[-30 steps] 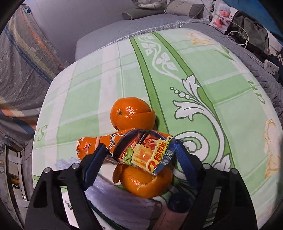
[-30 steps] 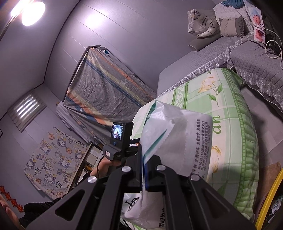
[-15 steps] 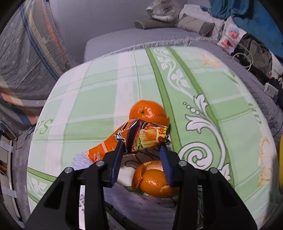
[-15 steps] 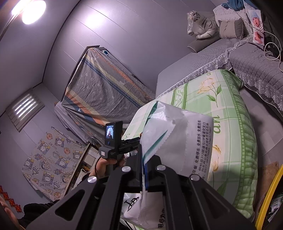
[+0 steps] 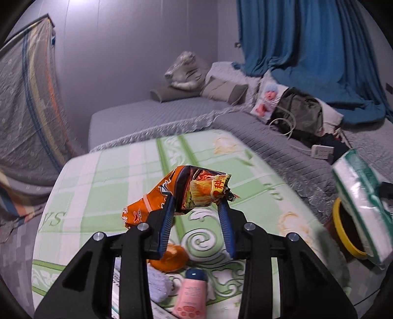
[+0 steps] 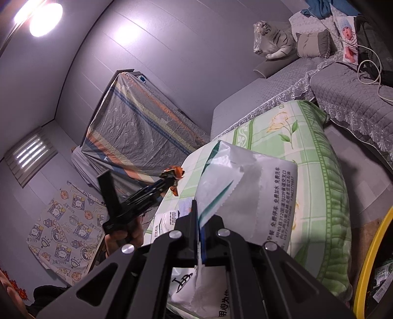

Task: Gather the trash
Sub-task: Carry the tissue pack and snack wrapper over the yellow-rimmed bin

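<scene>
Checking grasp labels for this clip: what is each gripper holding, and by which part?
Left gripper: crumpled orange snack wrapper, pinched across its middle. Right gripper: white printed plastic bag, clamped at its top edge.

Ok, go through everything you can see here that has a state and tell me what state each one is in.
left gripper: fingers have just been closing, now shut on the noodle wrapper
noodle wrapper: crumpled, lifted clear of the bedspread
right gripper: shut on the white plastic bag
white plastic bag: held up, creased
orange: lying on the green bedspread, partly hidden
pink tube: capped, lying down
yellow-rimmed bin: open, beside the bed
ceiling light: on
</scene>
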{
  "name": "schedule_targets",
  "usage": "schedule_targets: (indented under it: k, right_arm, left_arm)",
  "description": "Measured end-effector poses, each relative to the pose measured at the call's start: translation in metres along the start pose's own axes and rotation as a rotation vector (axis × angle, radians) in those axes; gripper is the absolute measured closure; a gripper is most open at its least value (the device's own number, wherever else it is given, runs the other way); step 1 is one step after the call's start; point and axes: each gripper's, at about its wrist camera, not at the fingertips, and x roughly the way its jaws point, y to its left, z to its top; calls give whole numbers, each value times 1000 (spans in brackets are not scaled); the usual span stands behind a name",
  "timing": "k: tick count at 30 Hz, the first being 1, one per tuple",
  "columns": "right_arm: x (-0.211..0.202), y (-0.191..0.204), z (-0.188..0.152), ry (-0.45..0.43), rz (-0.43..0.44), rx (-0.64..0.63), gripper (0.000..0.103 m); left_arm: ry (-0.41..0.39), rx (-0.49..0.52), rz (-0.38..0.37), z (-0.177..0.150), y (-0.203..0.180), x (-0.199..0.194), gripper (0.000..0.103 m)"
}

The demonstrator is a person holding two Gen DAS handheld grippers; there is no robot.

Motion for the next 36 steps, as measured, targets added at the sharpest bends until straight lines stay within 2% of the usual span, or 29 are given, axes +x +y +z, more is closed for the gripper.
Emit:
schedule_targets:
  k: [7,13,24,36]
  right_arm:
    - [-33,-12,-9,-57,-56,28,102]
    - [-69,-28,-19,-121,-142,56,102]
    - [-125,-74,-30,-203,-290,155,102]
    - [-185,-135,-53,-282,-475,266,102]
  left_arm:
    - [-81,56,-82,6,-46,-32,69]
    - [-121,114,-155,8,-93,-46,69]
    - [-166,245,-292,4,-188,-48,69]
    - [-188,371,-414,-6,-278,-30,69]
